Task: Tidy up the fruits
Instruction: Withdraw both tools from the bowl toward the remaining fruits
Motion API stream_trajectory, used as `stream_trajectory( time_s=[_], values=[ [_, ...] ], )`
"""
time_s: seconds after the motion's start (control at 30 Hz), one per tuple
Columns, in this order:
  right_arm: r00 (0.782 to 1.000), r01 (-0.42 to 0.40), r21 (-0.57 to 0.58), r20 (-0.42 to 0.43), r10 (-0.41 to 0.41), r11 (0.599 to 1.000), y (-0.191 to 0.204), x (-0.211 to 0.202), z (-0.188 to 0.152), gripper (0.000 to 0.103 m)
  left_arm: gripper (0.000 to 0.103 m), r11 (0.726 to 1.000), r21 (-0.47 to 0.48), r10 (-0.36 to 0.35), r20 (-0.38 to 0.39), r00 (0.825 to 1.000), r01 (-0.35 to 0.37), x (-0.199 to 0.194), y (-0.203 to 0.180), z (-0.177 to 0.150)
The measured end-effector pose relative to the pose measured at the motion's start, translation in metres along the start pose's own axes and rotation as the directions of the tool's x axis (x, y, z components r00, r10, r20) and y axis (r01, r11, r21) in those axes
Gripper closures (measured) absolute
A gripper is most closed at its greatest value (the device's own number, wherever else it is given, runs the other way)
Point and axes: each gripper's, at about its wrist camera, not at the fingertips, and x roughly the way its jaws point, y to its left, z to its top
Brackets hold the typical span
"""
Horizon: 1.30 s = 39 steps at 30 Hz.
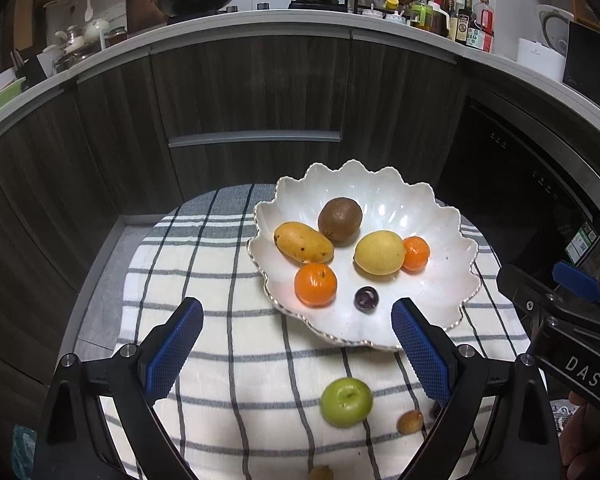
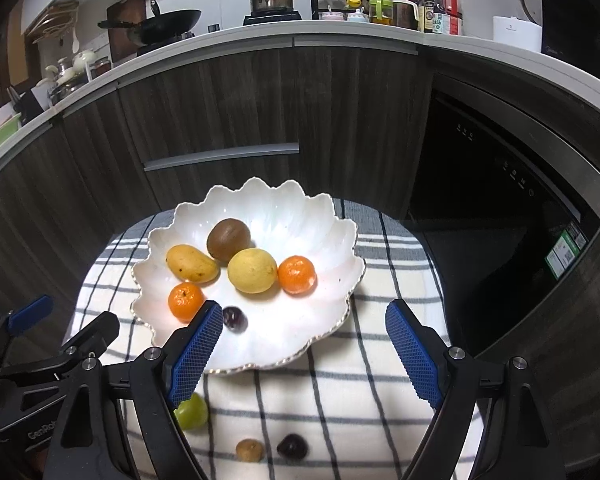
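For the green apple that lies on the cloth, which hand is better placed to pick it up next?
Probably left. The green apple lies between the open fingers of the left tool. In the right view it is half hidden behind one finger of the right tool, off to its side.

One scalloped white bowl [image 2: 260, 208] holds one kiwi [image 2: 228, 239], one mango [image 2: 192, 264], one lemon [image 2: 252, 271], two mandarins [image 2: 296, 275] [image 2: 185, 301] and one dark plum [image 2: 235, 319]. On the striped cloth [image 2: 340, 400], lower frame: one green apple [image 1: 346, 402], two small brown fruits [image 1: 410, 422] [image 1: 320, 473], one dark plum [image 2: 292, 445].
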Motion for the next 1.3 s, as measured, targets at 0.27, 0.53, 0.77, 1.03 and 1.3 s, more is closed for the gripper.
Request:
stream_trajectory(
  time_s=[0.27,0.53,0.77,1.03,1.3],
  values=[
    [1.0,-0.002,0.019,-0.021,0.003,1.0,-0.004,-0.011,-0.021,0.019,0.007,1.0,0.01,0.001,-0.004,1.0,-0.001,-0.011,-0.002,-0.015],
    [0.999,-0.004,0.013,-0.033,0.004,1.0,-0.001,-0.017,-0.035,0.019,0.007,1.0,0.001,-0.001,-0.013,1.0,0.001,-0.018,0.001,-0.028],
    [0.999,0.0,0.006,-0.044,0.0,1.0,-0.001,-0.018,-0.043,0.019,0.007,1.0,-0.001,-0.002,-0.025,1.0,0.002,-0.019,-0.001,-0.039],
    [0.999,0.005,0.008,-0.046,-0.005,1.0,-0.005,-0.022,-0.056,0.019,0.007,1.0,0.004,-0.004,-0.027,1.0,0.004,-0.021,-0.004,-0.048],
    [0.999,0.007,-0.009,-0.042,-0.007,1.0,-0.005,-0.027,-0.067,0.019,0.007,1.0,0.012,-0.003,-0.035,0.999,0.004,-0.024,-0.004,-0.064]
  ],
)
